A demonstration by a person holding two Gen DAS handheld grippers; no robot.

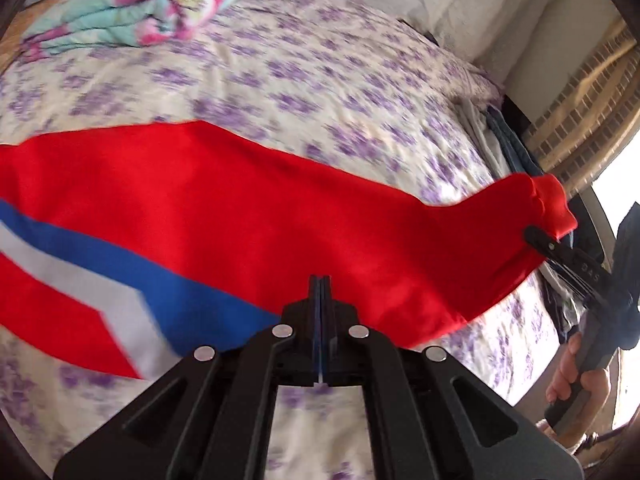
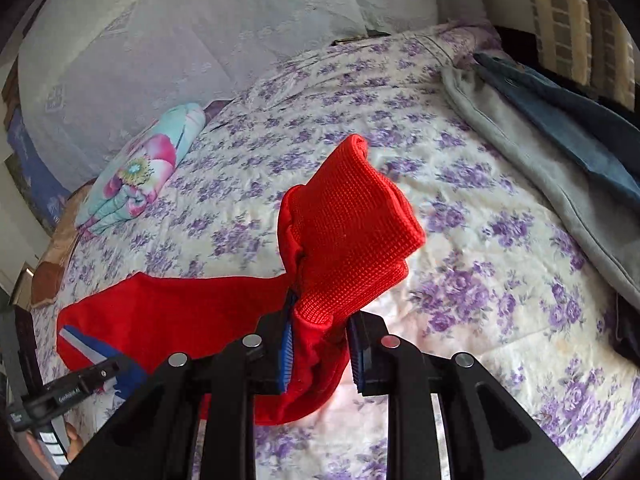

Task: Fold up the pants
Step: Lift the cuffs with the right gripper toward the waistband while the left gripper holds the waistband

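Over the bed (image 1: 280, 80) | left gripper (image 1: 321, 284) fingers pressed together | right gripper (image 2: 320, 344) fingers pinching red pants (image 2: 344, 216)

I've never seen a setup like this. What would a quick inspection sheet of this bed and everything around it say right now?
Surface: bed with a purple-flowered cover.
Job's things: red pants with a blue and white stripe, stretched across the bed, one end lifted.
Clutter: folded flowery blanket at the far side; grey garment and blue jeans along the bed's edge.
Grippers: left gripper, jaws shut over the striped part of the pants; whether it pinches cloth cannot be told. Right gripper clamps the bunched ribbed end of the pants.
Cables: nothing seen.
Surroundings: pale patterned wall, brick, a hand on the right gripper's handle.
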